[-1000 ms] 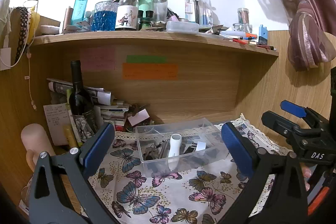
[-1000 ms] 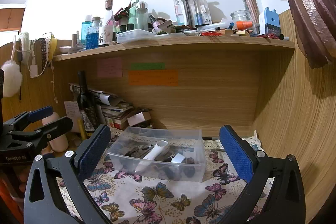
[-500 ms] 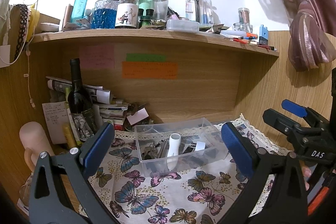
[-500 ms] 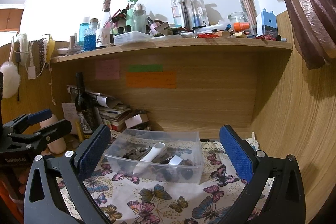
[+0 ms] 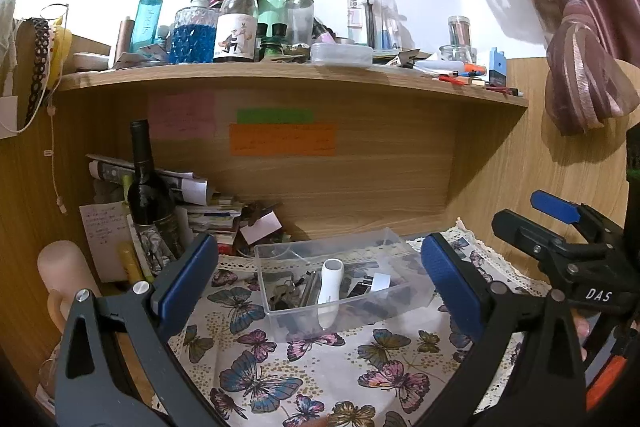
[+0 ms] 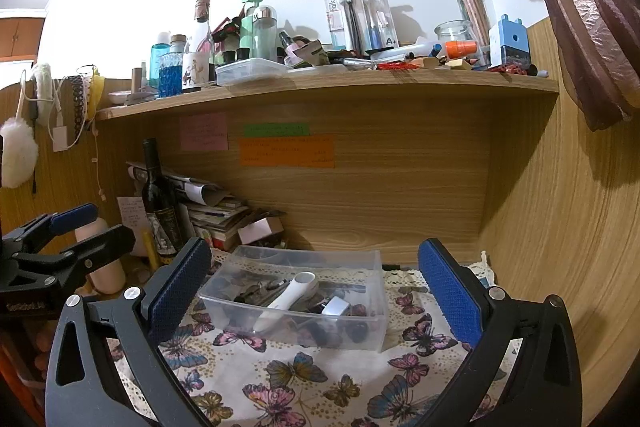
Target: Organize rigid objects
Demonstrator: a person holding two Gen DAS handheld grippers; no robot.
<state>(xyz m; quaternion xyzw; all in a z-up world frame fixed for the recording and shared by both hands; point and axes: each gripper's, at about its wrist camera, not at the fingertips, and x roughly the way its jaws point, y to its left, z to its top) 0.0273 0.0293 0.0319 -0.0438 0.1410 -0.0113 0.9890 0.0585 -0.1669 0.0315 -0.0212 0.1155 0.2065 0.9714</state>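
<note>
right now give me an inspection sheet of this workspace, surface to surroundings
Surface: butterfly tablecloth over the desk, lace edge.
Job's things: clear plastic bin holds a white handheld device, keys and small dark items.
Clutter: wine bottle and stacked papers at back left; shelf crowded with bottles and stationery.
Grippers: left gripper open, empty; right gripper open, empty; both short of the bin.
Cables: white cord hangs on the left wall.
Surroundings: wooden panels, sticky notes, tied curtain.
</note>
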